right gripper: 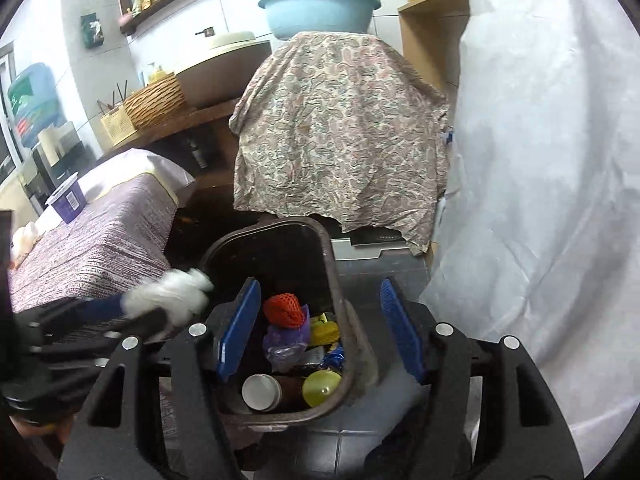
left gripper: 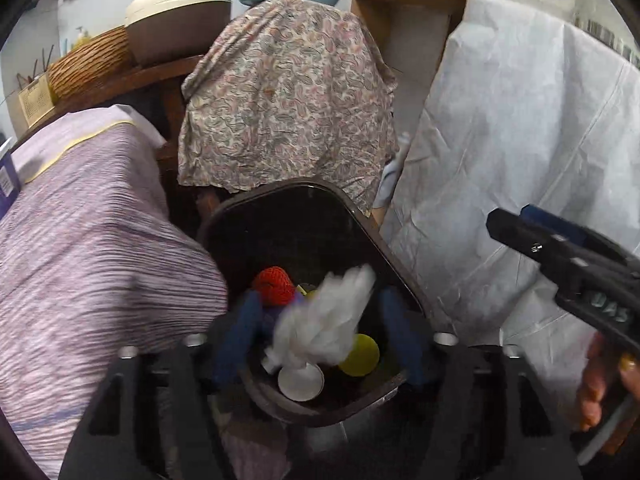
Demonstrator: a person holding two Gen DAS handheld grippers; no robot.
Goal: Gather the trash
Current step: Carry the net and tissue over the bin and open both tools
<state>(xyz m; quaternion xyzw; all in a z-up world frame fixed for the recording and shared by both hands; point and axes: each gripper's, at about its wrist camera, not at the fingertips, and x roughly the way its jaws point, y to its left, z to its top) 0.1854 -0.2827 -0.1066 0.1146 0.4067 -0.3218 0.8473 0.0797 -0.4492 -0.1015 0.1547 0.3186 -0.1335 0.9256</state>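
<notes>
Left gripper: jaws stood apart above the open bin, blue pads on either side of the white wad; no pad pressed on it. From the right wrist view the same gripper entered from the left edge, blurred, with the wad at its tip.
Right gripper: jaws spread wide, nothing between the blue pads; it pointed down into the bin. In the left wrist view it appeared at the right edge, carried by a hand.
White wad: crumpled tissue or plastic, blurred, lying loose between the left pads over the bin's mouth. Which material could not be told.
Trash bin: dark brown, rounded-rectangular rim, standing on the floor between the covered table and the white sheet.
Bin contents: red mesh ball, purple plastic bag, yellow wrapper, white-capped bottle, round yellow lid.
Covered table: purple striped cloth, left of the bin, with a purple cup upright on it.
Paisley cloth: draped over furniture behind the bin, with a light blue basin on top.
White sheet: hung at the right of the bin.
Wicker basket: on the wooden counter at the rear left.
</notes>
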